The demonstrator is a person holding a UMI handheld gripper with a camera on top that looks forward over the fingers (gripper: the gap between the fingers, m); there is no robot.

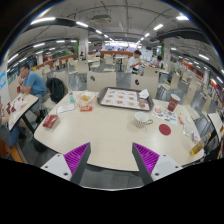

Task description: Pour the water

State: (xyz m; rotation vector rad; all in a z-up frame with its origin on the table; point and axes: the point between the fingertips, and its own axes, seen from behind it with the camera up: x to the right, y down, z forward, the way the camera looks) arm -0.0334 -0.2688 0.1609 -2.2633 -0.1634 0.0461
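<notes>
My gripper [111,160] is open above the near edge of a pale table [100,135], its purple pads [75,157] wide apart with nothing between them. Beyond the fingers to the right stands a small white cup [141,118]. A reddish cup [172,103] stands farther right, and a round red lid [165,129] lies flat in front of it. A yellowish item [197,147] sits at the table's right edge; what it is I cannot tell. All of these are well ahead of the fingertips.
A tray with food [124,98] lies at the table's far side, a snack box [85,101] to its left, a small flat object [52,122] at the left edge. A person in blue [33,82] sits left; another person [135,62] behind. More tables and chairs beyond.
</notes>
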